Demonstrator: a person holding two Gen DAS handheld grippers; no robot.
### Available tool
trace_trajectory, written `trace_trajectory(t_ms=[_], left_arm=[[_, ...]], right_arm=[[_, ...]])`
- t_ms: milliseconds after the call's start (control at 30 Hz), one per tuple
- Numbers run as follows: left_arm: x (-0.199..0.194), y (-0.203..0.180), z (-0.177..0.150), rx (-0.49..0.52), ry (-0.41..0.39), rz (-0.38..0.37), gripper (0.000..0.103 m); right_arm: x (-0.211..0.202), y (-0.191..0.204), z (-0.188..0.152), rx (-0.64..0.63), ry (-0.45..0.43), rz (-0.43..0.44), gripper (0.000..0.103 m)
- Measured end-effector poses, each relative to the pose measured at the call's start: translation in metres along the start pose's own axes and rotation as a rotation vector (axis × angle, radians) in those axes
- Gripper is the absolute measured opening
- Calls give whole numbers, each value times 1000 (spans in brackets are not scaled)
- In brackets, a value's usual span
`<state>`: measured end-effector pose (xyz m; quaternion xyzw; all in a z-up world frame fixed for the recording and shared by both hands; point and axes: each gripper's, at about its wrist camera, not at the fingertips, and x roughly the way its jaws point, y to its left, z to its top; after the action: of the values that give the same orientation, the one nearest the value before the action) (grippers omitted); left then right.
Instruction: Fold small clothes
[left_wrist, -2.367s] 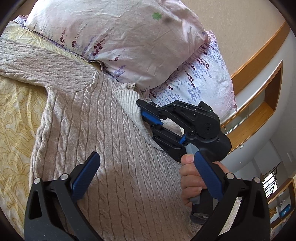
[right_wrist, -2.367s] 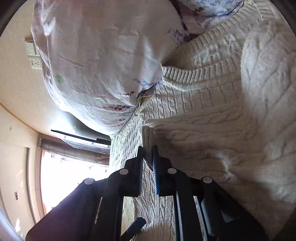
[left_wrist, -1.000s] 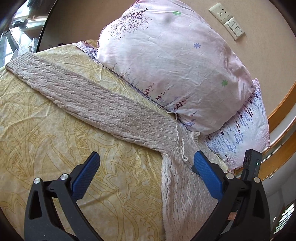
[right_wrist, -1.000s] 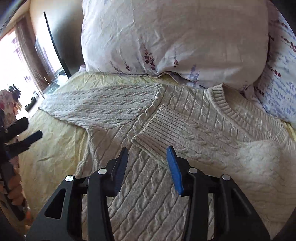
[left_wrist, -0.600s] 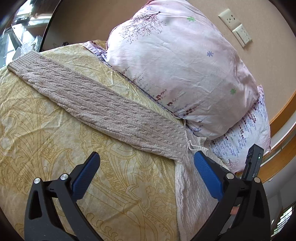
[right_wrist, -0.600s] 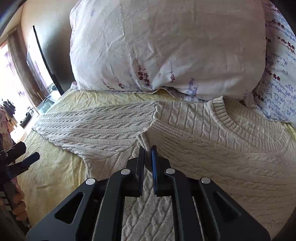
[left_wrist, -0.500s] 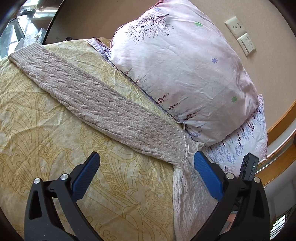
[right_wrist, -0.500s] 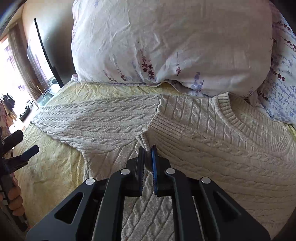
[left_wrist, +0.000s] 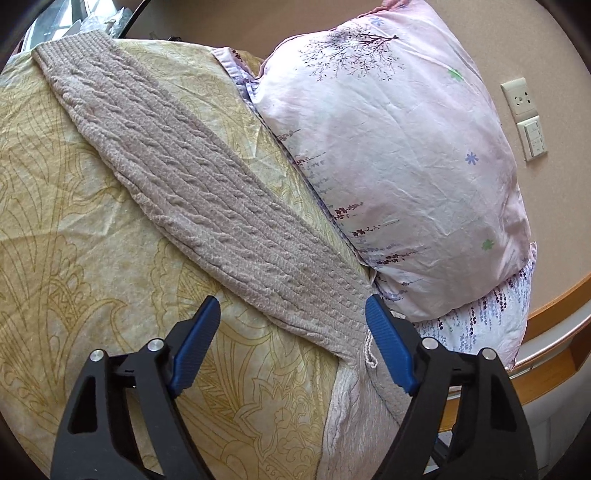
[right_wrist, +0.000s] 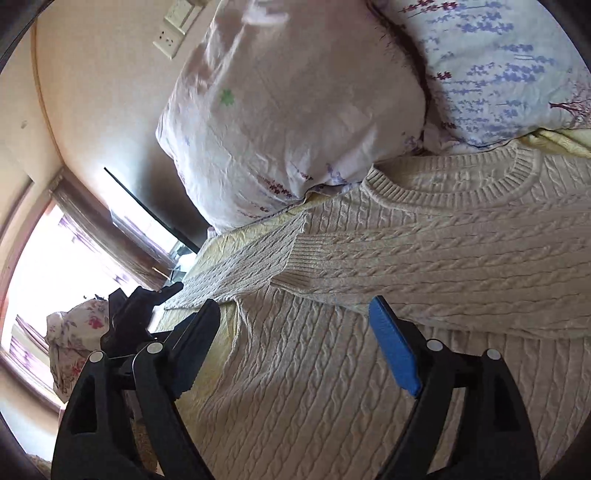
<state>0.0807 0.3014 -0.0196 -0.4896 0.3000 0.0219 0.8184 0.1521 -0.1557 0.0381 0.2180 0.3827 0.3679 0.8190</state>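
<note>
I had the cable-knit sweater spread flat on the bed's yellow sheet, collar just below the floral pillow. One sleeve lay folded across the chest. My right claw hung spread and empty above it; my left claw, also spread, straddled the other sleeve, likely to fold it in.

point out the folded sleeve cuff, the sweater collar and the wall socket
folded sleeve cuff (right_wrist: 295, 258): right wrist view, ribbed end.
sweater collar (right_wrist: 450, 188): right wrist view, ribbed front band.
wall socket (left_wrist: 519, 98): left wrist view, plate face.
</note>
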Motion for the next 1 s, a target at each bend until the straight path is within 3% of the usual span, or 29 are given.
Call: trace_trajectory(t_ms=[167,333,533,633,767,1000], left_arm=[[7,1,4,-131,3,26,80],[17,3,21,-249,-45,106,79],[14,15,37,-298,-105,155,64],[8,28,42,-318,-133,135,55],[4,44,44,-348,-163,114,34],[3,49,39,-339,-169,103,8]], right_arm=[[-15,-39,-4,114,-103,68,86],[-25,-51,-2,136,-128,79,86],[-28,-54,-1,140,-141,120,86],[-25,-49,-2,123,-124,142,87],[-18,-38,-5,87,-81,162,88],[-15,-18,-9,2,-67,129,88]])
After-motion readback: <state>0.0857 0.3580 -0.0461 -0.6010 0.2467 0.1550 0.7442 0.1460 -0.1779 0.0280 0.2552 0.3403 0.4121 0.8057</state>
